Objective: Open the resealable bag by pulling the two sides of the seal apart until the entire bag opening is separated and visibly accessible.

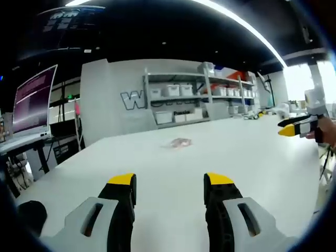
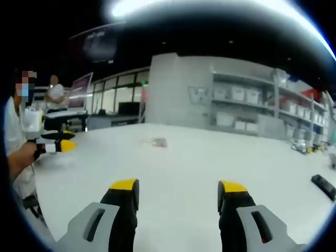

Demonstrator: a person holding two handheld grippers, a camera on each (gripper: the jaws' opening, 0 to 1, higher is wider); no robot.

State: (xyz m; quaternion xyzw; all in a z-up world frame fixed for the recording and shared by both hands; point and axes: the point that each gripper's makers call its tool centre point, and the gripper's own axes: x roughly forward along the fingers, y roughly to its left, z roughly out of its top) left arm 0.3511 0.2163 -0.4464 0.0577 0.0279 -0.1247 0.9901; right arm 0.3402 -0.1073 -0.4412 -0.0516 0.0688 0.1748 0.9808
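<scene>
In the left gripper view, a monitor (image 1: 34,100) stands at the far left, beside the white table (image 1: 157,173). The left gripper (image 1: 170,185) hovers over the near table, jaws apart and empty. The small clear bag (image 1: 180,142) lies flat farther out, mid-table, well apart from both grippers. Shelves with bins (image 1: 199,97) line the far wall. The right gripper (image 2: 178,190) is likewise spread wide, holding nothing.

Long ceiling light strips (image 1: 247,26) blaze overhead and glare whitely off the pale table (image 1: 173,178), the right gripper view looks softer, perhaps motion-blurred, and fisheye bending curves shelves (image 1: 199,94) and edges toward the borders.
</scene>
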